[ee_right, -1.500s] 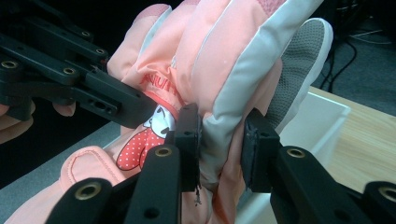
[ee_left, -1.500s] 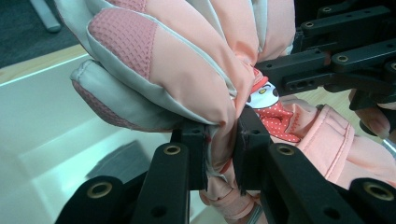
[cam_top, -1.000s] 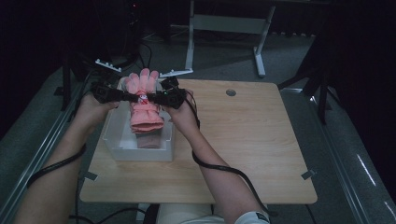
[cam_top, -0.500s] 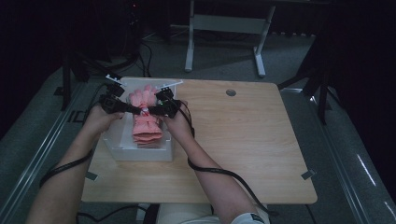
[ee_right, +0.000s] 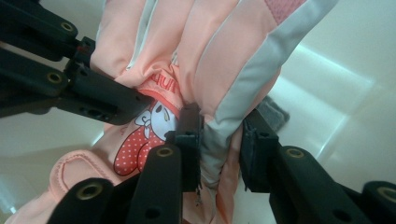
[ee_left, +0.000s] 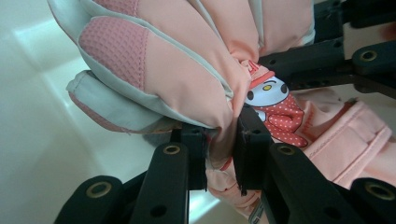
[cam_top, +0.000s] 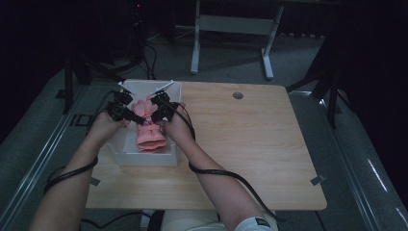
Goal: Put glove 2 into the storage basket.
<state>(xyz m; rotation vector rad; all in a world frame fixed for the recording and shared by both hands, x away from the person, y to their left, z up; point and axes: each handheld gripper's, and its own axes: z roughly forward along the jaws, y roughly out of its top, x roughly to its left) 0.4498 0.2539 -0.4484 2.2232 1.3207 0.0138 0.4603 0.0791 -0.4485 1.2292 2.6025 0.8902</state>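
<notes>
A pink and grey glove (cam_top: 150, 135) with a cartoon patch lies partly inside a white bin (cam_top: 144, 159) at the table's left. My left gripper (cam_top: 140, 120) pinches the glove's left edge and my right gripper (cam_top: 150, 118) pinches its right edge, tips almost meeting. In the left gripper view my own jaws (ee_left: 219, 149) are shut on a fold of the glove (ee_left: 177, 60), and the right gripper's black jaws cross the upper right. In the right gripper view my jaws (ee_right: 219, 144) clamp a grey and pink fold of the glove (ee_right: 210, 56). The other gripper's fingers (ee_right: 102, 98) press the glove from the left.
The white bin's inner walls (ee_left: 37, 140) (ee_right: 336, 93) close in around the glove on both sides. The wooden table (cam_top: 250, 144) stretches to the right of the bin, with a round grommet (cam_top: 237, 95) near its far edge. Black cables trail from both grippers along the forearms.
Both hands have come down with the glove, from above the bin to low inside it. Both grips stay as they were.
</notes>
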